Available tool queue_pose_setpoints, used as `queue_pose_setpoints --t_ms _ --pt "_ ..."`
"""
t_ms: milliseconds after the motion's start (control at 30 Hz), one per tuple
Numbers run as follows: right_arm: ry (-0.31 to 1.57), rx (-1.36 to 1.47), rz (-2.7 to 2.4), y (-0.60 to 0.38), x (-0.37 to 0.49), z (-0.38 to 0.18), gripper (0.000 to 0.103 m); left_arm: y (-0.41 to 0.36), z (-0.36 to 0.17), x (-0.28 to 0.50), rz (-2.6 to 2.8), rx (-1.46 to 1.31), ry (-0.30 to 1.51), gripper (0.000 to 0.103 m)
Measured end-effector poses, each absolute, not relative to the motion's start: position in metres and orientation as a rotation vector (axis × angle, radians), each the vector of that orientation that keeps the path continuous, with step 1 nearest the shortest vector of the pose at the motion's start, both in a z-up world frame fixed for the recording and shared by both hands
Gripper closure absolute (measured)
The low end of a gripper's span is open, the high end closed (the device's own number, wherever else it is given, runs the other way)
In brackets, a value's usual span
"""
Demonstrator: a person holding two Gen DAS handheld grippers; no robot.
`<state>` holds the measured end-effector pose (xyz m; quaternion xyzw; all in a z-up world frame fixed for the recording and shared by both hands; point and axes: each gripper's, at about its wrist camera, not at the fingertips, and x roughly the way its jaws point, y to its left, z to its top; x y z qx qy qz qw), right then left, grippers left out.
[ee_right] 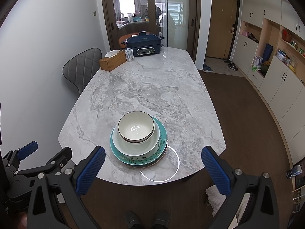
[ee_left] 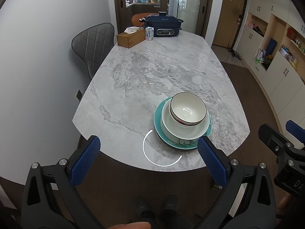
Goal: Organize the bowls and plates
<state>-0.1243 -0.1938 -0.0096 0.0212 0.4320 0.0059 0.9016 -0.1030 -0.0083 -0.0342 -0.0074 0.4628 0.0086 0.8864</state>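
Left gripper [ee_left: 148, 160] and right gripper [ee_right: 153, 169], both spread wide and empty, hang off the table's [ee_right: 152, 87] near edge. Just inside that edge stands the stack: small bowl [ee_right: 136, 126] in white bowl [ee_right: 133, 146] on teal plate [ee_right: 144, 159]. Stacking looks complete; beyond, the marble lies open to the tissue box [ee_right: 112, 62] and cooker [ee_right: 144, 44] at the far end.

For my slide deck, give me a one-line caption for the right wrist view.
Open right gripper faces stacked bowls on a teal plate near the marble table's edge.
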Motion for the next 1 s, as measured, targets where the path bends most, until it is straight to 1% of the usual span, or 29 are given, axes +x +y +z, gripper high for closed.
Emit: queue_pose_setpoints --t_ms 1000 --pt "0.894 0.042 0.015 -0.1949 -0.1245 -0.0097 0.0 -0.0123 -0.0374 -0.1044 0.024 -0.016 0.961 0.001"
